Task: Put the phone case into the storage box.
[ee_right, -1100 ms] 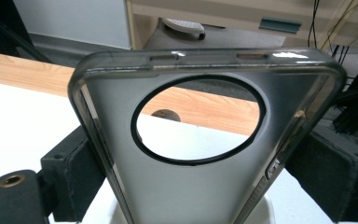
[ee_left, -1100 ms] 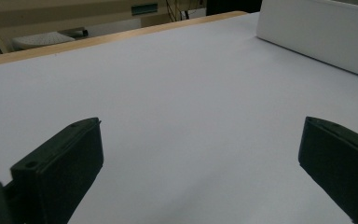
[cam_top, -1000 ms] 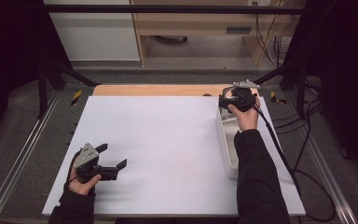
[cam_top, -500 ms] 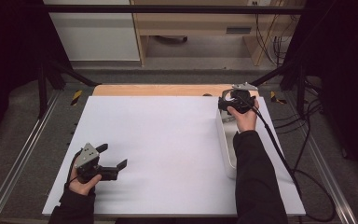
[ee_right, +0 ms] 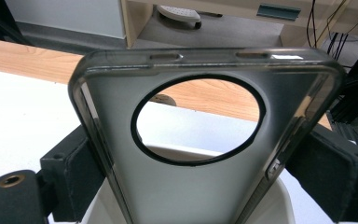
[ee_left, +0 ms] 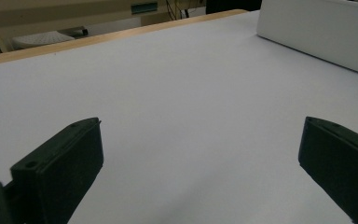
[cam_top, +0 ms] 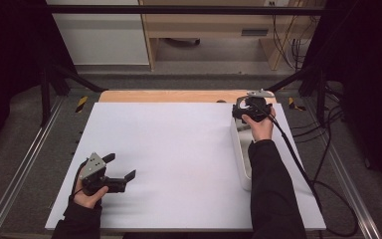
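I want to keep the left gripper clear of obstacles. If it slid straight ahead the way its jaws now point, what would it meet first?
Probably nothing close: the open left gripper faces bare white table. The long white tray lies ahead to one side; depth is unclear.

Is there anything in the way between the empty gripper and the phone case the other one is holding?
Nothing visible. The left gripper sits open on bare white table. The phone case is in the right gripper above the white tray.
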Motion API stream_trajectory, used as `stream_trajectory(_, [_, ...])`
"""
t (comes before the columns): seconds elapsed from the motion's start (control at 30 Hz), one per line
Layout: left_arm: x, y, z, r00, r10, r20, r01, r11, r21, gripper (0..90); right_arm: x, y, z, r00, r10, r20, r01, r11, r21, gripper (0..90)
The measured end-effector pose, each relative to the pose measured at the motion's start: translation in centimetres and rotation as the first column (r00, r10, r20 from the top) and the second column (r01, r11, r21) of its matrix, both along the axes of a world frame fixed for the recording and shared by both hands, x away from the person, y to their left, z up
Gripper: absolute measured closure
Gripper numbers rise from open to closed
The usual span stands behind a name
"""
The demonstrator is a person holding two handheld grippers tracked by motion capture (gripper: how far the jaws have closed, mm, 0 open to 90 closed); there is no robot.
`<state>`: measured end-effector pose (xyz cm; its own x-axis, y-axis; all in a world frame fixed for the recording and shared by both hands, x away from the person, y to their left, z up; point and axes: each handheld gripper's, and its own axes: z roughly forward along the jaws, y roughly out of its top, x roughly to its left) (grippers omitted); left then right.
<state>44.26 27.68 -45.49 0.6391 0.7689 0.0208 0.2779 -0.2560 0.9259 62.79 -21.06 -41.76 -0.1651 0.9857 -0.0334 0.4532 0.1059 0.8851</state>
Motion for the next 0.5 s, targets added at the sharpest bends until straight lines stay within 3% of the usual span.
stream_trajectory(0.33, [0.01,-0.02,-0.03,1.0000,0.000,-0.002,0.000,1.0000,0.000,0.0,-0.08,-0.17,-0.11,0.9999,-0.002,0.010,0.002,0.9999,0.015,9.7])
stream_trajectory(0.5, [0.01,-0.04,-0.05,1.0000,-0.001,-0.002,0.001,1.0000,0.001,0.0,-0.04,-0.30,-0.25,0.9999,0.016,0.001,-0.016,0.9997,0.017,3.3])
